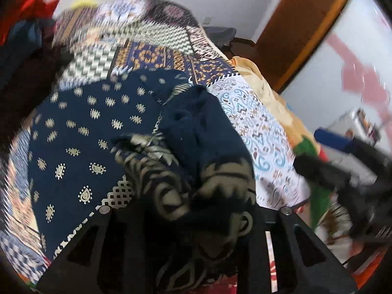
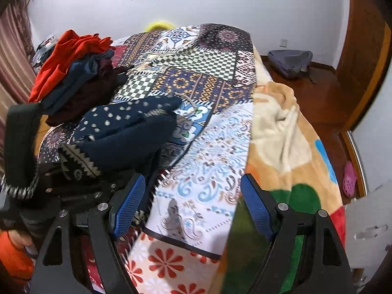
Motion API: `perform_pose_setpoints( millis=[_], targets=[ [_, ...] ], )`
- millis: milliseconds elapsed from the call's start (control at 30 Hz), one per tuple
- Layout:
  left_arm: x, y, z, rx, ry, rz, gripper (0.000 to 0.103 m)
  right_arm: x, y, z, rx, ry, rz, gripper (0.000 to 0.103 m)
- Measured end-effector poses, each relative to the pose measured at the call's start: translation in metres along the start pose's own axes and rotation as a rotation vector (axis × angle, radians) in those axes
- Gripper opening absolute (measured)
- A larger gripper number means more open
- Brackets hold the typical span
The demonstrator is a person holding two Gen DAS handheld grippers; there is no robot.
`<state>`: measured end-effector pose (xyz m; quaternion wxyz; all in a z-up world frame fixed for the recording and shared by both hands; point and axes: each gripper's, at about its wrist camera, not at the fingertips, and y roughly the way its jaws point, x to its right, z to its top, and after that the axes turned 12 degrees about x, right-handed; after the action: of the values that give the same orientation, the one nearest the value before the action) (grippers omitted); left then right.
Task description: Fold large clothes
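We've got the navy garment (image 1: 93,127) lying on the patchwork bedspread (image 2: 196,73), partly flat w/ its gold-motif side up, the near end bunched into a thick wad. That wad sits between the left gripper (image 1: 196,210) fingers — cloth fills the gap, but the pads are buried and the view's blurred, so we can't tell if they pinch or are just letting go. The right gripper (image 2: 191,203) hangs over the pale paisley patch, blue pads (image 2: 129,203) wide apart, nothing in them.

Handling, as we judge it: soft, limp, fairly thick knit-like fabric — no stiffness, so it'll sag and slide off a loose pinch. Not fragile. Best hold is an edge or corner of the bordered hem, one layer only, both grippers well apart so it spreads. The clothes pile (image 2: 73,68) lies beyond it on the bed.
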<state>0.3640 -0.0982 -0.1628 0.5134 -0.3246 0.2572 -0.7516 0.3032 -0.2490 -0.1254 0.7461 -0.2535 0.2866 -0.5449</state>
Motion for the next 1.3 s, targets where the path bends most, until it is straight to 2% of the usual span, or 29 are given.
perform_pose_setpoints(
  millis=[33,67,200,300,433,567,667,767,900,1033,1133,1233,1300],
  targets=[
    [0.002,-0.005,0.000,0.000,0.027,-0.007,0.040,0.000,-0.003,0.000,0.002,0.003,0.004,0.077],
    [0.005,-0.008,-0.001,-0.001,0.039,-0.021,0.043,-0.002,-0.003,0.003,0.006,0.007,0.011,0.077],
    [0.018,-0.036,-0.004,0.015,0.088,-0.047,0.049,-0.012,-0.016,0.009,0.044,-0.001,0.055,0.077],
    [0.010,-0.065,-0.006,0.057,0.099,-0.010,0.066,-0.029,-0.020,0.018,0.068,-0.033,0.097,0.077],
    [-0.017,-0.099,-0.001,0.150,0.051,0.048,0.069,-0.055,-0.022,0.027,0.100,-0.084,0.151,0.077],
    [-0.047,-0.113,0.003,0.203,0.017,0.142,0.073,-0.073,-0.018,0.027,0.112,-0.107,0.206,0.077],
    [-0.066,-0.106,-0.002,0.172,-0.014,0.155,0.077,-0.078,-0.003,0.019,0.064,-0.112,0.220,0.077],
    [-0.077,-0.084,-0.020,0.080,-0.016,0.177,0.077,-0.069,0.016,0.002,-0.017,-0.098,0.194,0.077],
    [-0.083,-0.072,-0.047,0.032,-0.042,0.131,0.090,-0.043,0.033,-0.027,-0.122,-0.053,0.136,0.077],
    [-0.081,-0.071,-0.065,0.000,-0.027,0.113,0.090,-0.023,0.025,-0.038,-0.130,-0.003,0.162,0.077],
    [-0.082,-0.077,-0.069,0.003,-0.030,0.119,0.090,-0.018,0.019,-0.034,-0.146,0.025,0.179,0.077],
    [-0.085,-0.085,-0.064,0.009,-0.062,0.128,0.090,-0.014,0.020,-0.029,-0.164,0.095,0.244,0.077],
    [-0.087,-0.096,-0.056,0.049,-0.078,0.147,0.090,-0.013,0.024,-0.025,-0.175,0.143,0.293,0.077]
  ],
)
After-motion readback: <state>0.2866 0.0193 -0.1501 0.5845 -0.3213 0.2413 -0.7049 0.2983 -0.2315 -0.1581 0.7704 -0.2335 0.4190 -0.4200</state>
